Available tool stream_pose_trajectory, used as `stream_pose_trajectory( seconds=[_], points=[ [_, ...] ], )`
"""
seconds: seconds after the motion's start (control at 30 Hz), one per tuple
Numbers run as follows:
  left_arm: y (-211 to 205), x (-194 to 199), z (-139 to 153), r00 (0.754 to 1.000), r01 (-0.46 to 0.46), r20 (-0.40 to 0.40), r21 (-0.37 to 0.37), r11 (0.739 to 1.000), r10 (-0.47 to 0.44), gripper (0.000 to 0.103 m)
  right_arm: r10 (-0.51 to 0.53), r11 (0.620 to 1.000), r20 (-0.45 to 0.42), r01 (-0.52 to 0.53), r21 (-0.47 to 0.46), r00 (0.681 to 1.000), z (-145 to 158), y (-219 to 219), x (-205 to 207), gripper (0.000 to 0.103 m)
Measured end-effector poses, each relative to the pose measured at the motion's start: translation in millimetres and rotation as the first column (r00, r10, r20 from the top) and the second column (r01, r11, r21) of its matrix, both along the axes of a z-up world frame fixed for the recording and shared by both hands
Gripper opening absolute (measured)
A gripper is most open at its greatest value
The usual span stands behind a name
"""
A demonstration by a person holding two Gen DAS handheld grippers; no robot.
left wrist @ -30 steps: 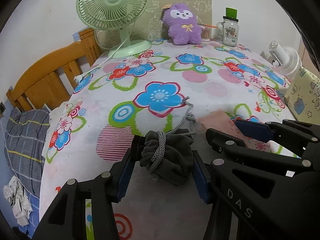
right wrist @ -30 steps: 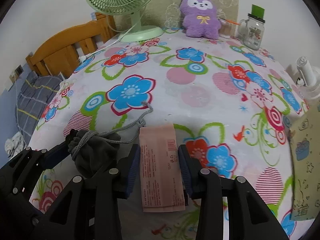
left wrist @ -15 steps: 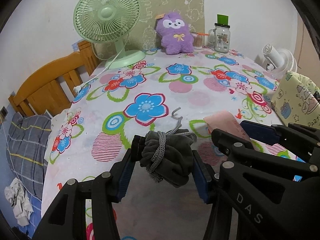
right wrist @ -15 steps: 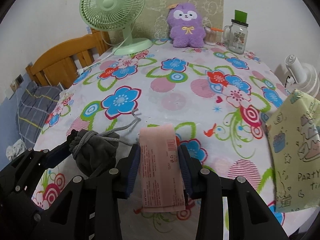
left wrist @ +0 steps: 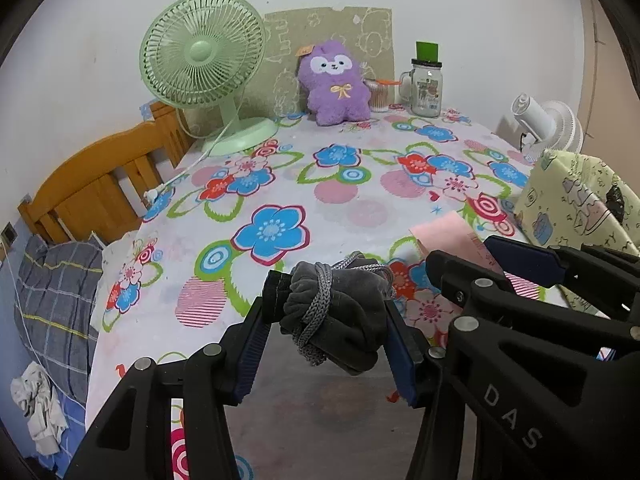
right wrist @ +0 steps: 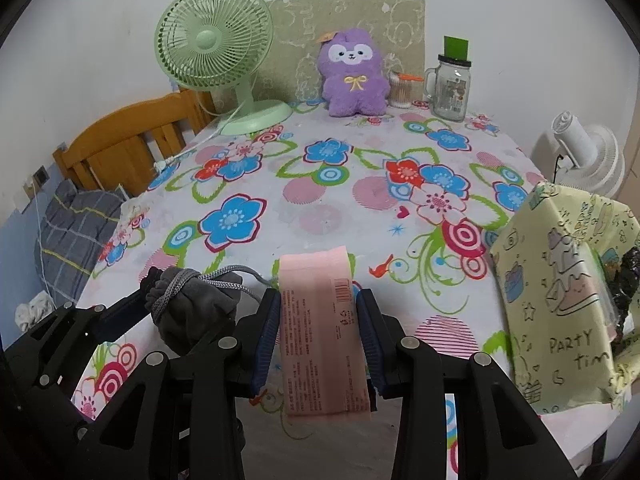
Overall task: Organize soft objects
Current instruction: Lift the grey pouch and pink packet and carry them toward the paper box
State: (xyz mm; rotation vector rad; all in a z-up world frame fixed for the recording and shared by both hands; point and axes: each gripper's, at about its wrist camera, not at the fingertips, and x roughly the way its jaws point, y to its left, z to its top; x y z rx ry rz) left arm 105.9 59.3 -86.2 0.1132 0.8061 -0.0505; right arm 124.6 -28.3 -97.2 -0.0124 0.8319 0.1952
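Your left gripper [left wrist: 326, 320] is clamped on a small grey velvet drawstring pouch [left wrist: 340, 320], blue pads pressing it from both sides, with the grey braided cord [left wrist: 320, 312] wound around its neck. The pouch is held up off the flowered plastic tablecloth [left wrist: 340, 200], over the near edge of the table.

Your right gripper [right wrist: 318, 332] is just beside it, squeezing a flat pink paper packet with printed text and a barcode [right wrist: 324, 332] between its pads. The packet sticks out forward past the fingertips and hangs back under the jaws too, lifted above the cloth.

Off to your right, near the table edge, there's a pale yellow gift bag with cartoon doodles and "PARTY" written on it [right wrist: 560, 300], standing open-ish with something dark poking out of the side.

Further back on the table: a mint green desk fan [right wrist: 216, 48] on the left, a purple plush toy with a yellow bow [right wrist: 354, 80] against the wall, a clear glass mason jar mug with a black lid [right wrist: 450, 92] next to it. A white fan [right wrist: 588, 156] sits beyond the table's right side, and a wooden bed frame [right wrist: 128, 148] is on the left.
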Motion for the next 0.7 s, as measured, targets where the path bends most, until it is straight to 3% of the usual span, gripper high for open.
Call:
stream_pose_trajectory(
  seconds=[0.7],
  points=[
    [-24,-16,36,0.997,0.021,0.074,-0.001,1.000,-0.021,0.057,-0.016,1.000,0.062,0.015,0.013,0.998,34,-25,-19,0.042]
  ],
)
